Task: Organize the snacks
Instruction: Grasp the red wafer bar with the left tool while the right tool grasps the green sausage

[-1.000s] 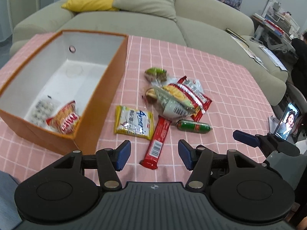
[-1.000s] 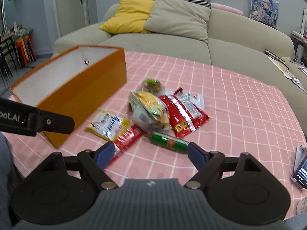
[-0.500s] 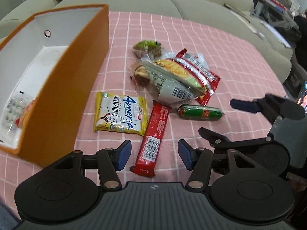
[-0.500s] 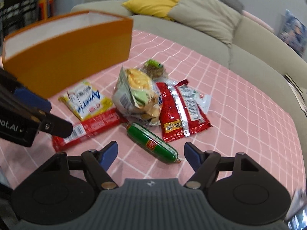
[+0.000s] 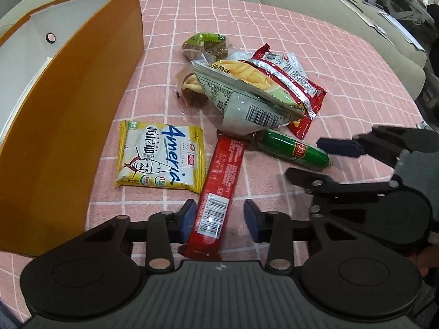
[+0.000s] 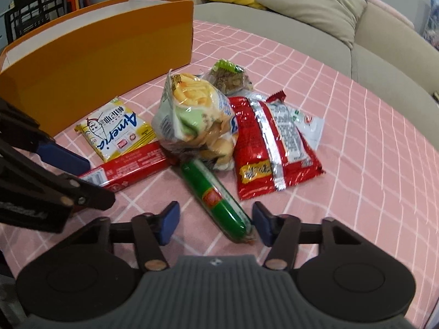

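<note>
Two snacks lie just beside the orange box (image 5: 68,126) on the tabletop: a stiff, light red bar (image 5: 219,189) between the closing left tongs (image 5: 218,216), and a slick, firm green sausage (image 6: 216,197) between the narrowing right tongs (image 6: 215,223). Neither looks pinched yet; grip each mid-length.

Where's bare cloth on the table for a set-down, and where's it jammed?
Free: the checked cloth right of the red foil bag, toward the sofa; also the far strip behind the green-topped pack. Crowded: the pile beside the orange box, from the yellow packet across the red bar to the green sausage.
</note>
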The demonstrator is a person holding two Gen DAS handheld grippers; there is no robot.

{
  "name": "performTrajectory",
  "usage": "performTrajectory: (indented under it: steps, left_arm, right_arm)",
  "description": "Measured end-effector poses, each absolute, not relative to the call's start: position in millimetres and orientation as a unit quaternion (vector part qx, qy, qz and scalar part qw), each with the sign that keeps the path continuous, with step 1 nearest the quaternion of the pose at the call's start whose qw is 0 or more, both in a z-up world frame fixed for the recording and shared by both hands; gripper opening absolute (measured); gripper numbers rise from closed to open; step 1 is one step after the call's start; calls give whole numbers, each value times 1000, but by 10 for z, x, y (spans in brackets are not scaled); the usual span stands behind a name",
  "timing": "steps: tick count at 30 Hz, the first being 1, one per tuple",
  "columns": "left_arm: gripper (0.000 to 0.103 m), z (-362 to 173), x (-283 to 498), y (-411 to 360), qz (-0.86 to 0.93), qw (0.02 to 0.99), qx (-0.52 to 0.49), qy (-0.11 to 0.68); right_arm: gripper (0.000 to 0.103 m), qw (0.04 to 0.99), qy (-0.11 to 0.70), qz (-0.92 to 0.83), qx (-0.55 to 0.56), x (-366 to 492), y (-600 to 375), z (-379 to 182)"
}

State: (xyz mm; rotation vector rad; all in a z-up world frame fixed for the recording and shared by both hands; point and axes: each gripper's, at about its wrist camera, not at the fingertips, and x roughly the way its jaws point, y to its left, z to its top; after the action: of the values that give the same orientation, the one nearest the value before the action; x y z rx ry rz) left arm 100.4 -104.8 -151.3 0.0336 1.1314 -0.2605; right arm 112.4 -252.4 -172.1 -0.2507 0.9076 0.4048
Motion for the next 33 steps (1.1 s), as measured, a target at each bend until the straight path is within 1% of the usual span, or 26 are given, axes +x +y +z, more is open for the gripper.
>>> performTrajectory:
  steps: [1, 2, 3, 7, 11, 16, 19, 21, 23, 24, 25, 26, 28, 33]
  left_arm:
    - [34, -1520, 1004, -1040, -122, 835, 14, 536]
    - [29, -1528, 1008, -1033, -122, 835, 12, 537]
    - [29, -1540, 1010, -1022, -122, 833, 9, 540]
    - [28, -1539, 964, -984, -121, 833, 5, 540]
    - [27, -1516, 894, -942, -117, 827, 2, 551]
    - [27, -1494, 756, -851, -115, 815, -2, 568]
    - [27, -1499, 708, -802, -118, 811, -12, 573]
    - [28, -1510, 705, -794, -118, 812, -15, 571]
    - [28, -1503, 716, -792, -119, 816, -20, 565]
    - [30, -1491, 720, -786, -120, 821, -22, 558]
    - [35, -1482, 728, -791, -122, 824, -20, 553]
    - [38, -1475, 740, -799, -123, 827, -18, 549]
    - [41, -1483, 788, -829, -125, 828, -11, 547]
    - [41, -1538, 876, -886, -122, 826, 2, 550]
  right_arm:
    - [36, 871, 438, 190, -115, 1100, -2521, -1715]
    - [32, 871, 442, 185, -110, 1070, -2525, -1716]
    - [24, 870, 448, 180, -103, 1046, -2523, -1719]
    - [21, 870, 460, 159, -82, 917, -2492, -1703]
    - [21, 865, 483, 127, -51, 800, -2470, -1672]
    - [21, 853, 513, 93, 30, 638, -2503, -1635]
    - [21, 848, 519, 91, 56, 552, -2482, -1628]
    - [22, 847, 519, 98, 53, 531, -2450, -1644]
    - [24, 851, 513, 102, 50, 531, -2436, -1649]
    - [27, 856, 504, 106, 47, 527, -2433, -1636]
    - [35, 861, 494, 111, 43, 522, -2427, -1620]
    - [37, 866, 485, 115, 38, 518, -2426, -1603]
    - [37, 874, 469, 126, 20, 526, -2403, -1590]
    - [37, 878, 453, 153, -20, 603, -2328, -1644]
